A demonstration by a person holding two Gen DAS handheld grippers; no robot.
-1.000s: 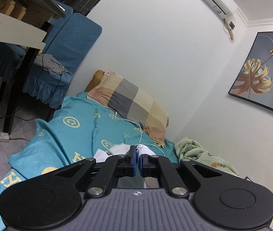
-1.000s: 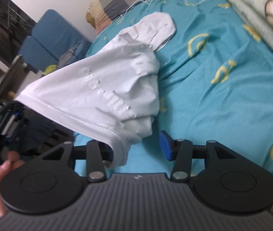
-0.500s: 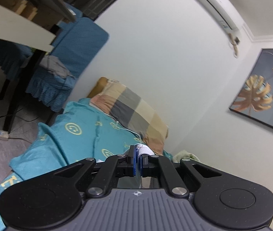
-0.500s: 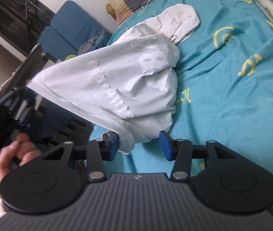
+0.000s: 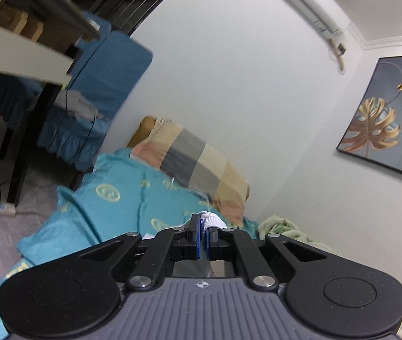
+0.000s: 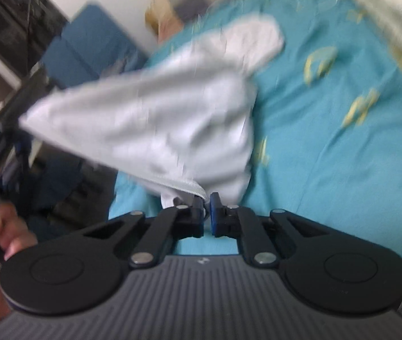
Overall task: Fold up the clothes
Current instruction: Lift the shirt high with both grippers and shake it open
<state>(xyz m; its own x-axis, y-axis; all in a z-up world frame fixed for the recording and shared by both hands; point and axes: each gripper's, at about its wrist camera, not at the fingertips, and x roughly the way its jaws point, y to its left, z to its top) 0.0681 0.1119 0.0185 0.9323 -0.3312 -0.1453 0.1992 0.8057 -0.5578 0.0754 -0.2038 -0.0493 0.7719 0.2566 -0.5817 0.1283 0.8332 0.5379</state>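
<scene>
Honestly, the sketchy bit is the right gripper [image 6: 206, 208]: its jaws have come together right at the stitched hem of the white shirt [image 6: 155, 124], and from the blurry right wrist view it looks like only the very edge of the hem sits between the pads, if that. A corner of cloth hangs just beside the left pad rather than inside. So if both hands pull apart to spread the shirt, I'd guess that hem could slip straight out and the whole side would flop back onto the teal bedsheet [image 6: 328, 147]. The left gripper [image 5: 203, 236] is pinched tight on a little bunch of white fabric, and that hold looks solid, but it's a thick wad, so the shirt may come up twisted instead of flat. Most of the shirt is hanging in the air between the two tools, with its far sleeve end resting on the sheet near the checked pillow [image 5: 198, 164]. Dragging that end could also snag the white cable lying by the pillow.
</scene>
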